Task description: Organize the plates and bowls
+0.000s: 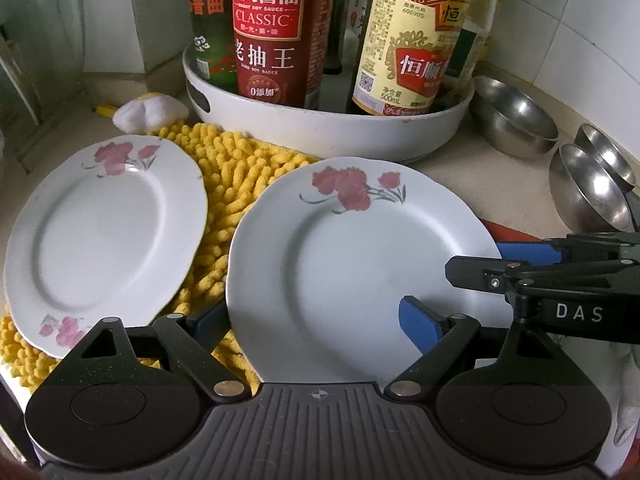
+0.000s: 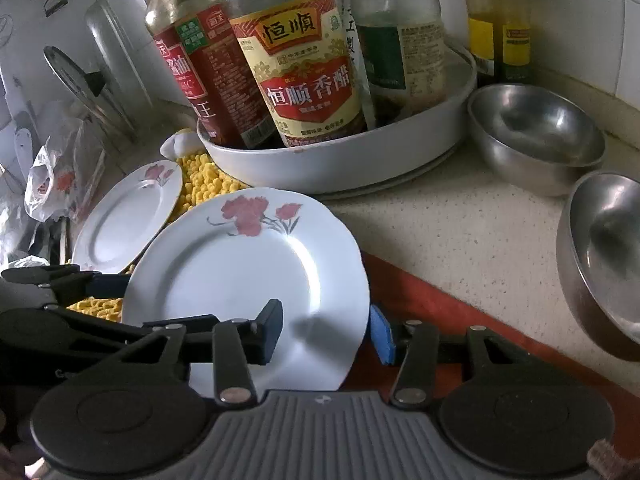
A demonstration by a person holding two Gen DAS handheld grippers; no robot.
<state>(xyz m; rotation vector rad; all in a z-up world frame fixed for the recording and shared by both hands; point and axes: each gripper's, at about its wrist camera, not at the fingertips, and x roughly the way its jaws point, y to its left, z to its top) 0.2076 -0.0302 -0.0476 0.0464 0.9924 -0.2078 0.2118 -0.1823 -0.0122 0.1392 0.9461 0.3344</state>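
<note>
Where bottles (image 1: 272,32) fill tray (image 1: 336,136) (white), bowls (image 2: 536,136) bare.

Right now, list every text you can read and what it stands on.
"CLASSIC", "海天酱油", "老抽王": red soy sauce bottle.
"恒顺香醋": yellow-label vinegar bottle; "500mL" low on its label.
"DAS": right hand-held gripper.
Fine print on the bottle labels, and the green-label bottle: too small or blurred to read.

Kitchen counter tally: two plates, three bowls

Two white flowered plates (image 1: 104,224) (image 1: 356,264) lie on the counter, beside three steel bowls (image 1: 516,118) (image 1: 592,196) (image 1: 610,156), two of them nested. One white round tray (image 1: 332,136) carries at least five bottles; an exact bottle count cannot be made. One yellow chenille mat (image 1: 236,184) lies beneath.
</note>
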